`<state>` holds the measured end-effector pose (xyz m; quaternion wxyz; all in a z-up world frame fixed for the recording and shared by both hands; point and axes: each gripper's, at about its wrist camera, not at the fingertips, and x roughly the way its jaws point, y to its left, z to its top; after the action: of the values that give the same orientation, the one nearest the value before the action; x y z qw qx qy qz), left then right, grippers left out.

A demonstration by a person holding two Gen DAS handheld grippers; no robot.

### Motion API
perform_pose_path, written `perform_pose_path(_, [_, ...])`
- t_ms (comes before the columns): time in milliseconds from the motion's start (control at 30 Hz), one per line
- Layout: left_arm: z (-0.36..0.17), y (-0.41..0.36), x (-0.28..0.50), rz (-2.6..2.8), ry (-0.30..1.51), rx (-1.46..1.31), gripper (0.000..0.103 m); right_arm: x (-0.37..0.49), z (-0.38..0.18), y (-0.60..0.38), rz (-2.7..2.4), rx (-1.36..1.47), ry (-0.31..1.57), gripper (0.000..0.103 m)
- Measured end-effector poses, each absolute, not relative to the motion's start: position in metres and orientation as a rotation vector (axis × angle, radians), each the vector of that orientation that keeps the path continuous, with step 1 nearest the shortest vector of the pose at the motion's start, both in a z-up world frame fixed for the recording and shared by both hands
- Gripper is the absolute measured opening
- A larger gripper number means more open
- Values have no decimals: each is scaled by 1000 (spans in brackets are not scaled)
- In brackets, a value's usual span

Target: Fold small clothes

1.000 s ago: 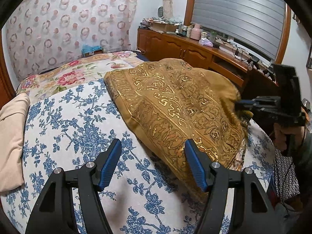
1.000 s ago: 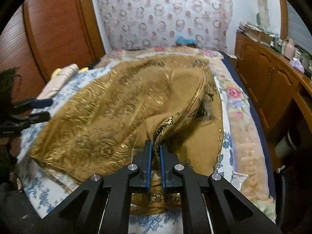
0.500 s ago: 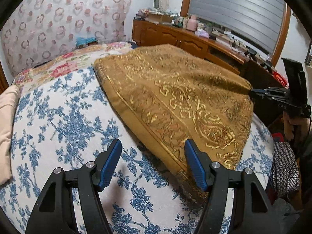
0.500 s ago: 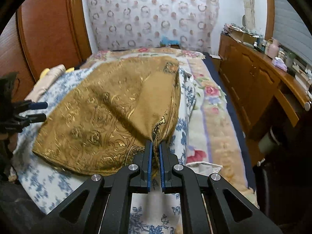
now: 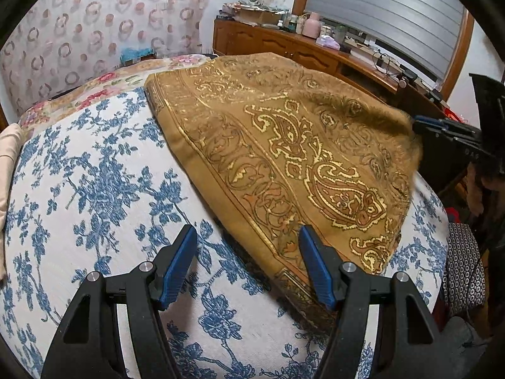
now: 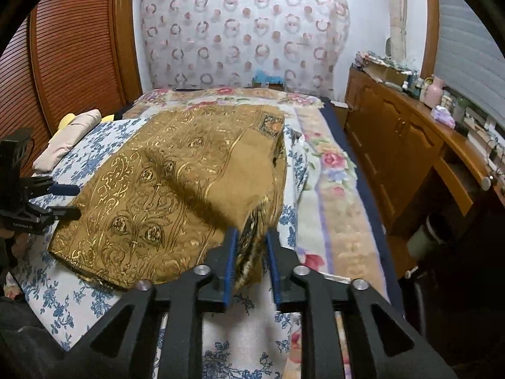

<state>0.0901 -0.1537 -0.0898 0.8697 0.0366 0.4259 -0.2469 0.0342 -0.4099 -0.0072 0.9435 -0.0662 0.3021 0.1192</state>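
Lying lengthwise up the bed point(image 5: 94, 173), the gold cloth point(image 5: 284, 145) has its near corner between the right gripper point(image 6: 251, 263)'s just-parted, no-longer-pinching jaws, while the spread left gripper point(image 5: 247, 265) hovers empty over its near edge.

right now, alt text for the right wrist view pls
The right gripper has just been opening its jaws, with a corner of the gold paisley cloth loose between them. The cloth lies folded on a blue floral bedspread; the left gripper waits at its far edge.
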Motion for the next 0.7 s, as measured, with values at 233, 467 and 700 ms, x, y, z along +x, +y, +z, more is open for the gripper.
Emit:
perform_pose_path(233, [-94, -156, 77, -561, 903, 66, 61, 25, -9, -392, 258, -161, 589, 55])
perform_pose_path(467, [-93, -157, 67, -637, 937, 33, 37, 18, -27, -361, 367, -195, 616, 55])
perform_pose_path(700, [-70, -158, 66, -681, 899, 0, 4, 21, -46, -344, 460, -239, 674, 62])
